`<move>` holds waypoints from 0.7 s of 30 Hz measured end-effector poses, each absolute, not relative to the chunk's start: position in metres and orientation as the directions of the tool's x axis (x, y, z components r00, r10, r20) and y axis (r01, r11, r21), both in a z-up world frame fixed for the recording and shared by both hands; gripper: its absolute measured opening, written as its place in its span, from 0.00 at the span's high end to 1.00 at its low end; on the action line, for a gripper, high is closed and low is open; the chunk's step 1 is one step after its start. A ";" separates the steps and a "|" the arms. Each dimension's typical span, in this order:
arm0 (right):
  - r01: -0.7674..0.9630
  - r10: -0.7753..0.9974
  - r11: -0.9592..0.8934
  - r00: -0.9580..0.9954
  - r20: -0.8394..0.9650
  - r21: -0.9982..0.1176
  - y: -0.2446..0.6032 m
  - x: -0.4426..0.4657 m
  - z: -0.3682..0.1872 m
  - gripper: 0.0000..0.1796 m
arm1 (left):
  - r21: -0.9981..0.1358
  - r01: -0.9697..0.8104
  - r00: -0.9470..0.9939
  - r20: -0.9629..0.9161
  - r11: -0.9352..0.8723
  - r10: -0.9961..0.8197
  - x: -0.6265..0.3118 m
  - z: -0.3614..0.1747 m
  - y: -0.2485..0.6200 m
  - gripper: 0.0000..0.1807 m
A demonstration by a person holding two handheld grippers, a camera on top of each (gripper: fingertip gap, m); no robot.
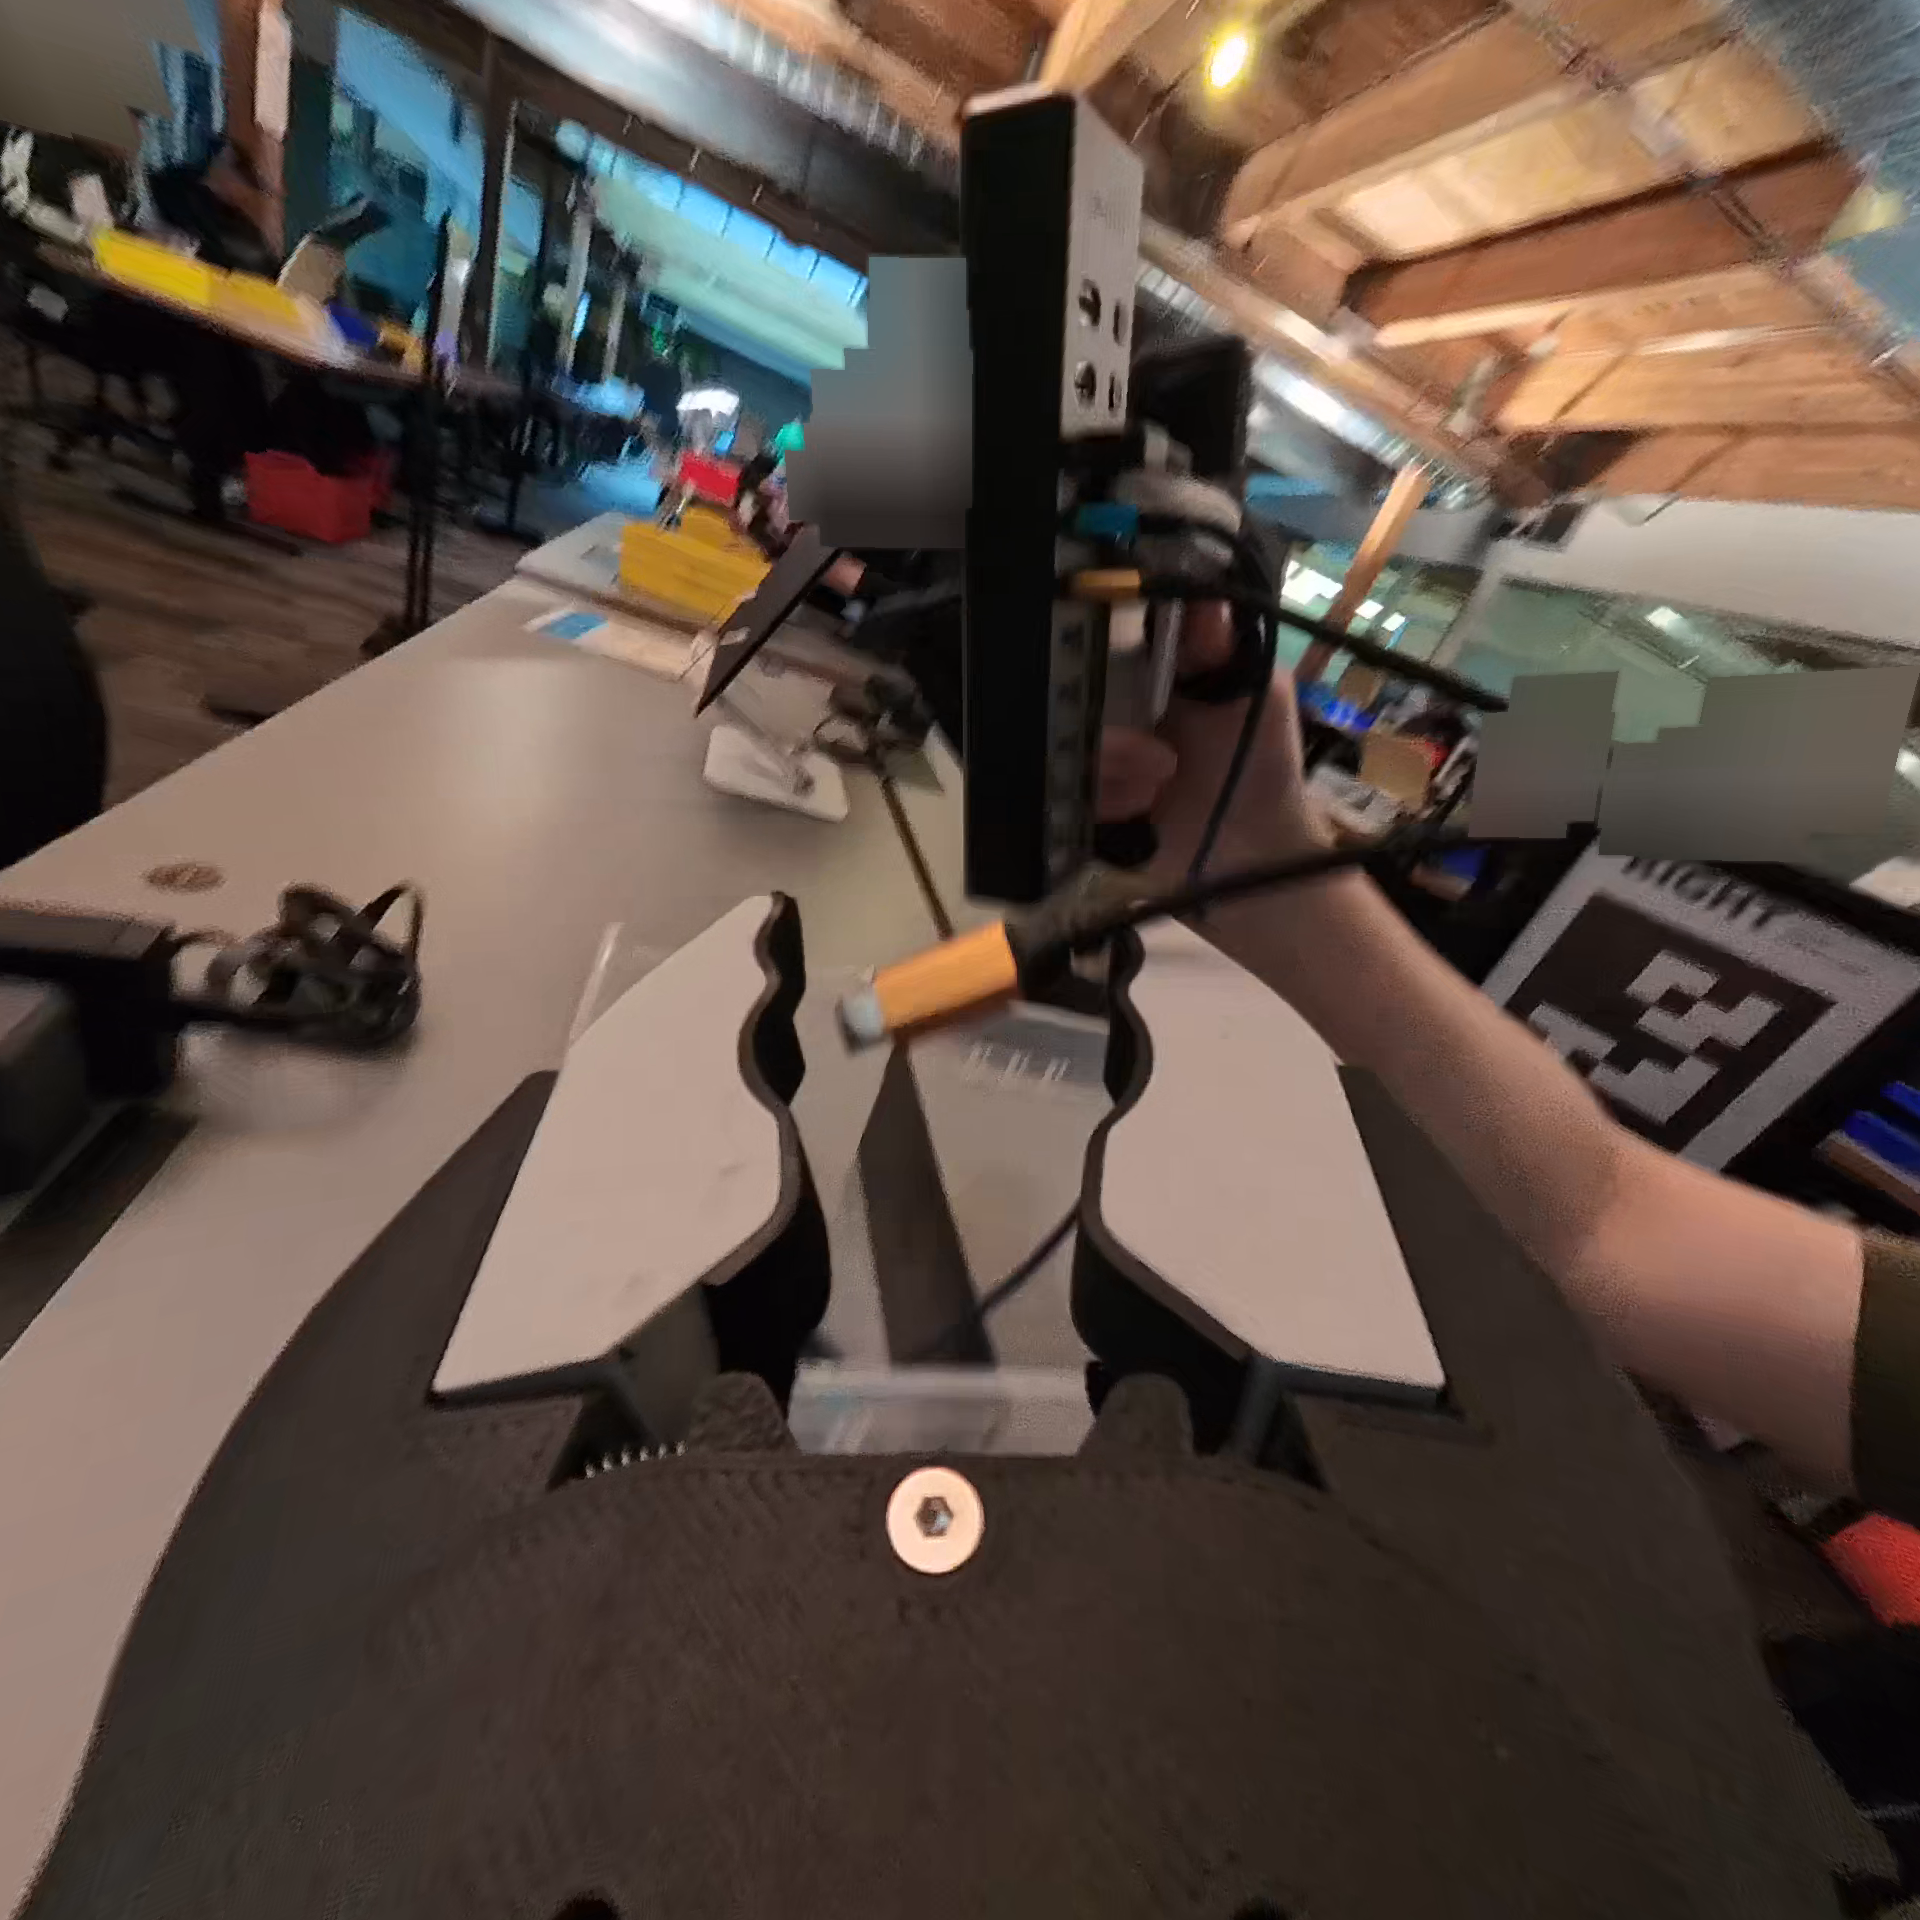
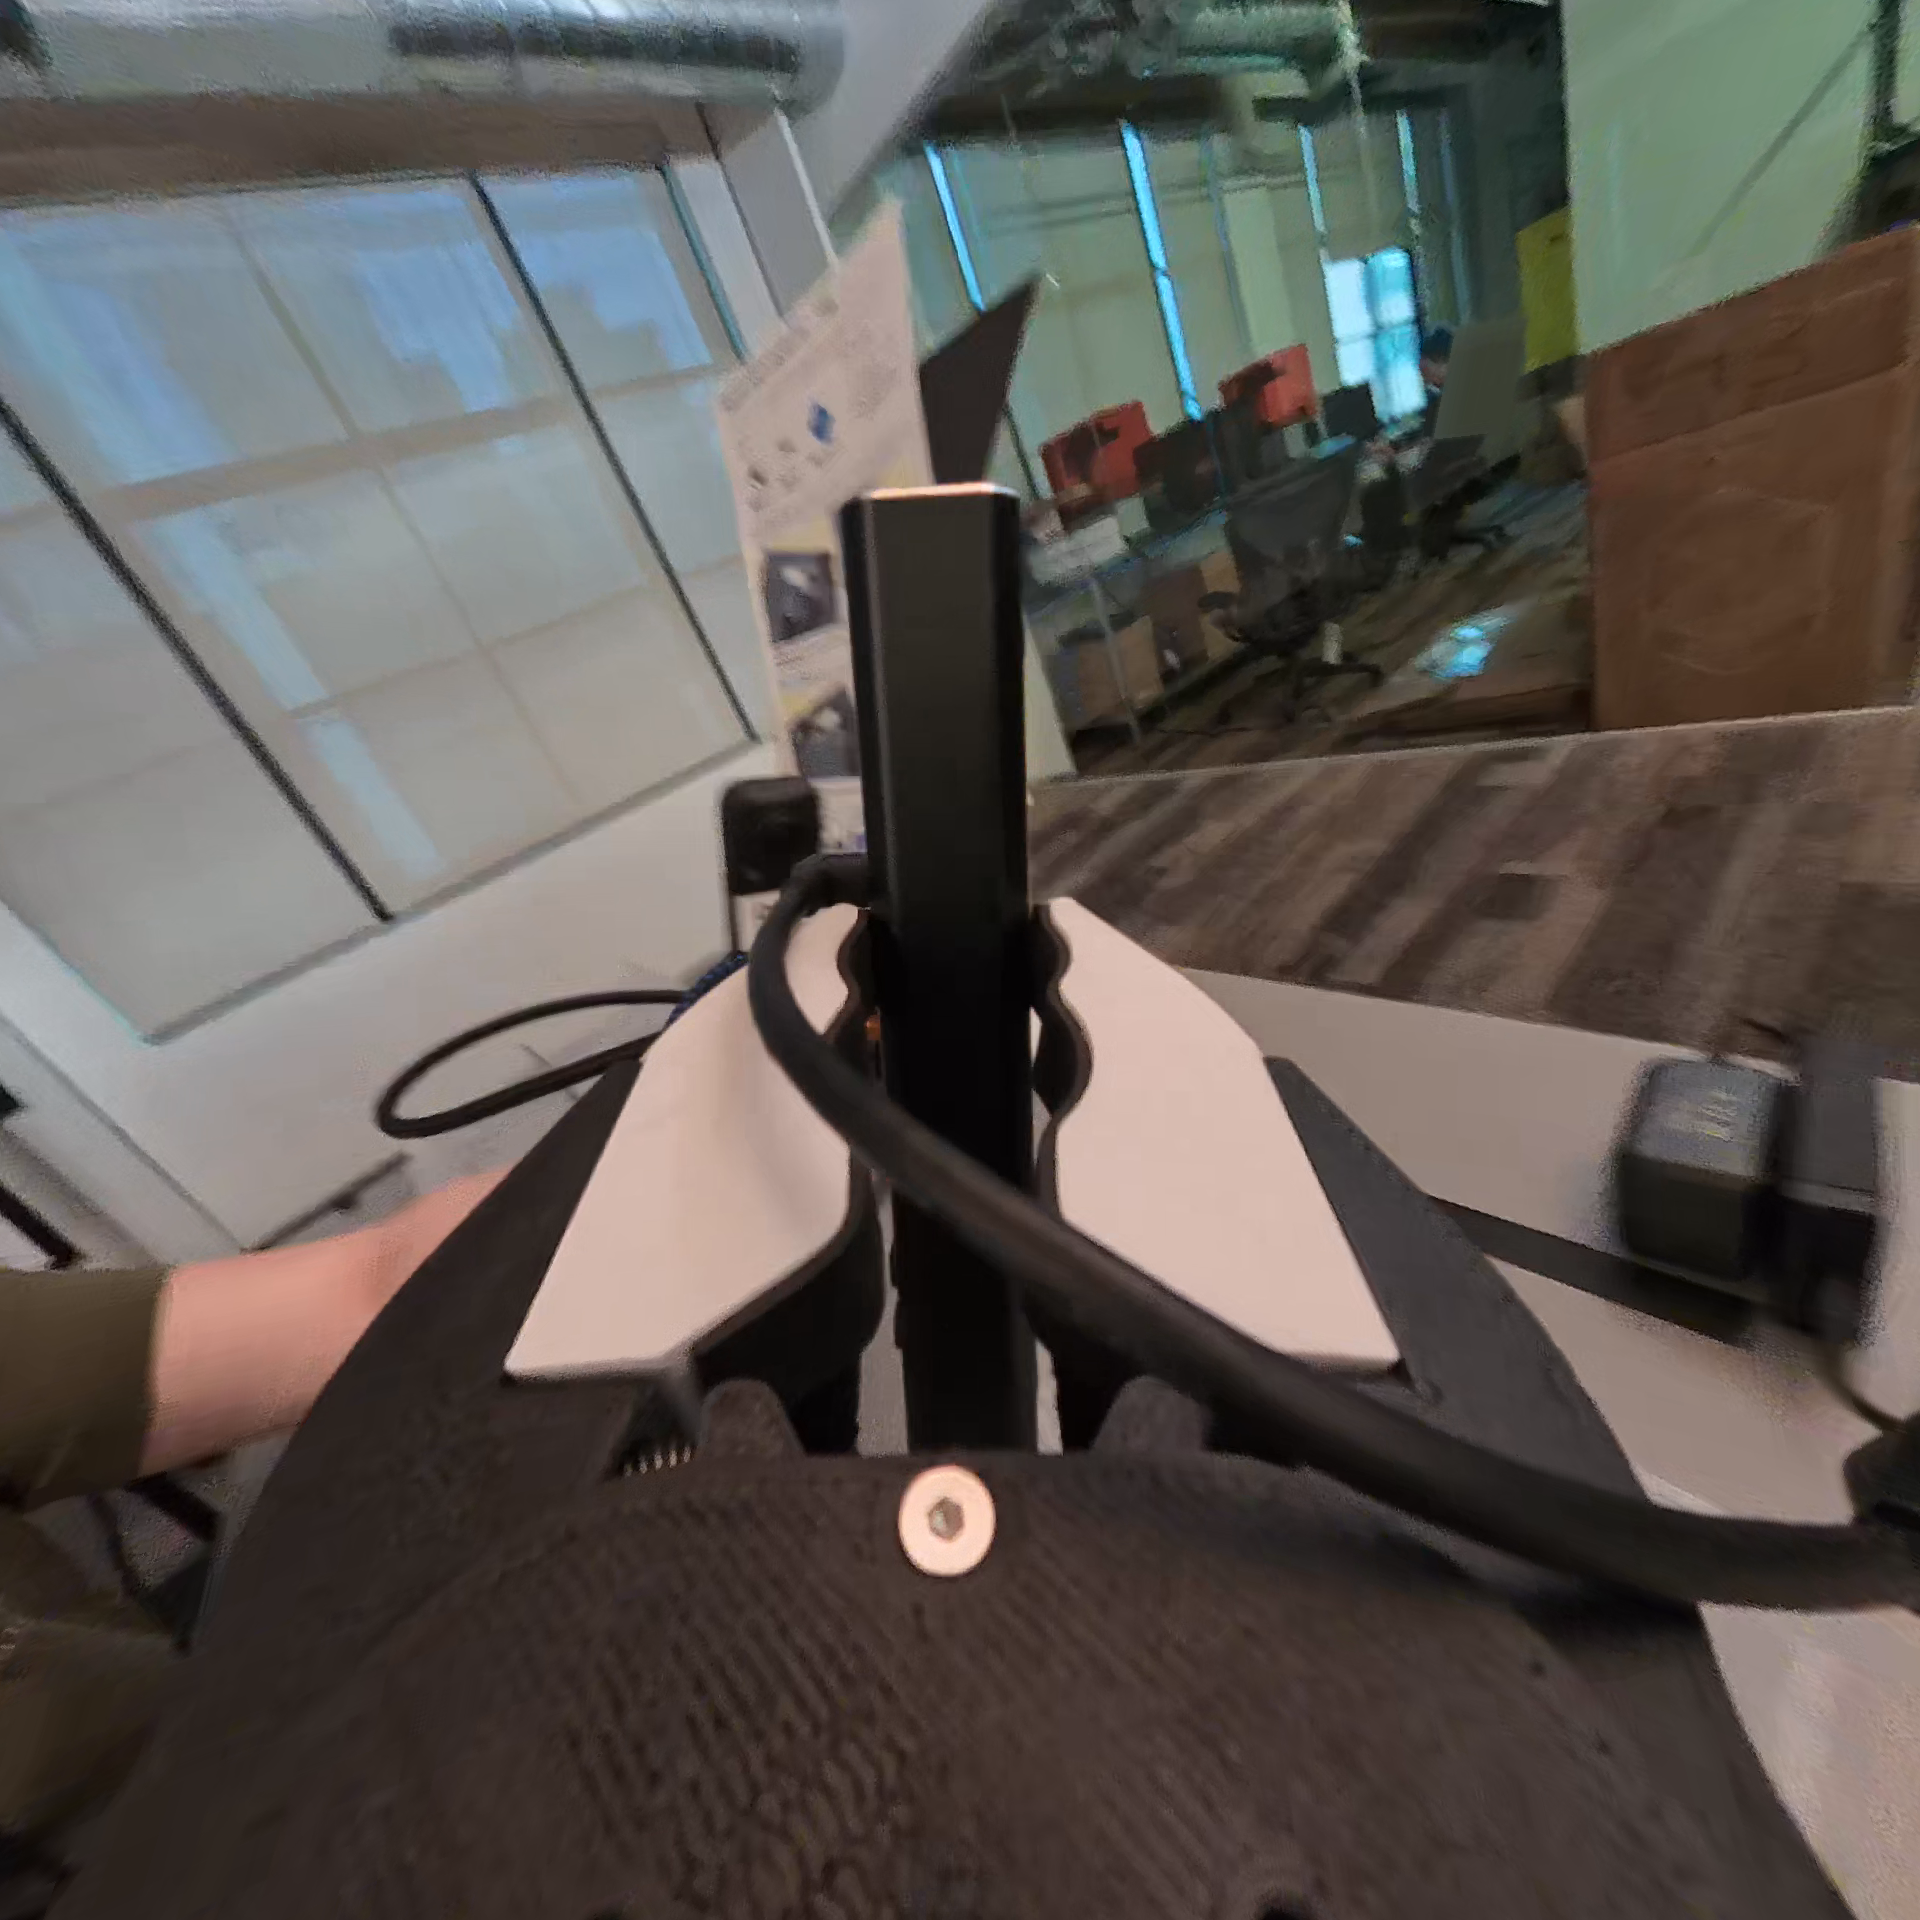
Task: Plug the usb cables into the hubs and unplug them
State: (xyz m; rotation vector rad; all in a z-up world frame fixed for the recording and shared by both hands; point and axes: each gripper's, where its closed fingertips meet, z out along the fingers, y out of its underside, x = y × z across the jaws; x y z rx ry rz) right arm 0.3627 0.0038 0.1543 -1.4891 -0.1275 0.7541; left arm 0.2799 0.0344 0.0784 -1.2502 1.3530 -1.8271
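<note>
The tall black-and-silver USB hub (image 2: 940, 935) is being clamped upright by the right gripper (image 2: 948, 997), ports exposed. The orange-sleeved USB plug (image 1: 940, 985) is being dangled between the left gripper's (image 1: 951, 987) parted jaws, probably lined up for grabbing.

The left tongs (image 1: 951, 997) stand spread apart, gripping nothing. The right tongs (image 2: 951, 997) are closed tight (a bare forearm (image 1: 1475, 1049) reaches behind them), held upright, fingers pointing up.
</note>
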 end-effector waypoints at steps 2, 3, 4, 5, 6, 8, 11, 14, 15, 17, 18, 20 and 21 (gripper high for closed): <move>-0.219 0.413 -0.164 0.870 -0.269 -0.962 0.009 0.385 0.136 0.85 | -0.948 -0.194 -0.355 0.309 -0.254 -0.882 0.261 0.054 0.041 0.71; -0.111 0.355 -0.229 0.916 -0.189 -0.967 0.012 0.396 0.120 0.84 | -0.953 -0.227 -0.333 0.270 -0.201 -0.903 0.249 0.043 0.043 0.72; -0.025 0.305 -0.308 0.944 -0.124 -0.951 0.014 0.407 0.102 0.84 | -0.955 -0.248 -0.320 0.239 -0.163 -0.917 0.235 0.036 0.042 0.73; 0.040 0.268 -0.392 0.961 -0.073 -0.919 0.015 0.418 0.082 0.84 | -0.954 -0.263 -0.316 0.224 -0.142 -0.922 0.220 0.030 0.040 0.75; 0.086 0.248 -0.467 0.968 -0.036 -0.880 0.015 0.426 0.062 0.84 | -0.953 -0.273 -0.321 0.222 -0.135 -0.921 0.205 0.026 0.036 0.75; 0.154 0.234 -0.576 0.972 0.018 -0.803 0.014 0.437 0.025 0.84 | -0.948 -0.287 -0.327 0.234 -0.140 -0.916 0.176 0.019 0.027 0.76; 0.189 0.304 -0.574 0.953 0.008 -0.797 0.022 0.425 0.005 0.85 | -0.941 -0.314 -0.343 0.240 -0.130 -0.908 0.134 0.009 0.010 0.77; 0.329 0.483 -0.519 0.874 0.047 -0.789 0.027 0.390 -0.004 0.85 | -0.936 -0.322 -0.358 0.260 -0.143 -0.897 0.100 0.003 -0.008 0.78; 0.372 0.526 -0.514 0.849 0.059 -0.773 0.028 0.382 -0.010 0.85 | -0.932 -0.325 -0.364 0.280 -0.161 -0.888 0.091 0.002 -0.014 0.78; 0.480 0.599 -0.540 0.796 0.086 -0.692 0.029 0.374 -0.031 0.85 | -0.926 -0.317 -0.376 0.319 -0.203 -0.870 0.072 0.004 -0.025 0.78; 0.532 0.628 -0.558 0.772 0.094 -0.637 0.028 0.373 -0.044 0.85 | -0.924 -0.313 -0.380 0.335 -0.221 -0.862 0.063 0.005 -0.030 0.79; 0.602 0.654 -0.621 0.751 0.091 -0.502 0.026 0.376 -0.074 0.85 | -0.922 -0.298 -0.388 0.354 -0.248 -0.851 0.044 0.008 -0.039 0.79; 0.632 0.670 -0.642 0.738 0.083 -0.434 0.025 0.377 -0.088 0.85 | -0.922 -0.292 -0.388 0.358 -0.255 -0.850 0.035 0.008 -0.043 0.80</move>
